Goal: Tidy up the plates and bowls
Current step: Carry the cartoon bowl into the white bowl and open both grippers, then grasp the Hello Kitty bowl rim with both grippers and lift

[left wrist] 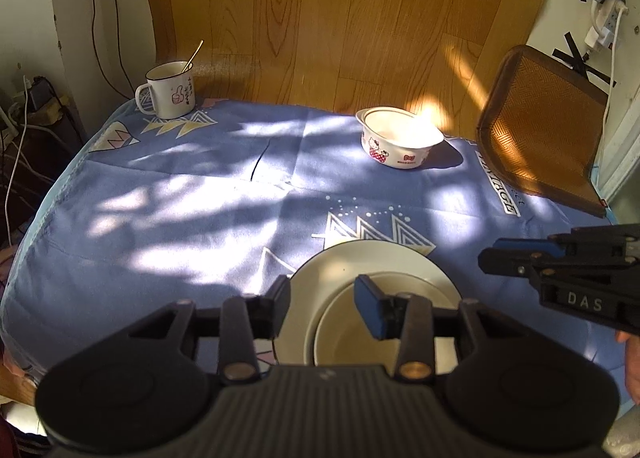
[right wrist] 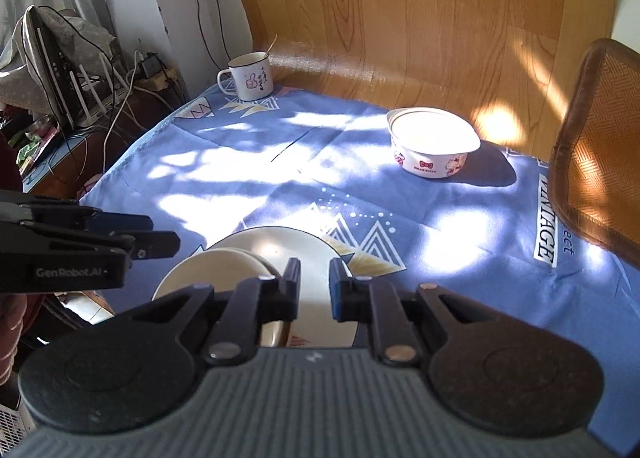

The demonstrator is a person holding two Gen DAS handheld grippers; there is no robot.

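A large white plate (left wrist: 372,262) lies on the blue tablecloth at the near edge, with a smaller white plate (left wrist: 356,334) stacked on it. My left gripper (left wrist: 324,304) is open above the plates' left part, holding nothing. My right gripper (right wrist: 314,286) is open with a narrow gap, over the large plate (right wrist: 304,242) and empty; the small plate (right wrist: 216,270) lies to its left. A white cartoon-print bowl (left wrist: 398,139) stands at the far right of the table, also in the right wrist view (right wrist: 434,145). Each gripper shows in the other's view, the right (left wrist: 520,258) and the left (right wrist: 132,242).
A white mug (left wrist: 170,91) with a stick in it stands at the far left corner, also in the right wrist view (right wrist: 248,77). A brown woven mat (left wrist: 540,129) leans at the right edge. Cables and devices (right wrist: 80,97) sit beyond the table's left side.
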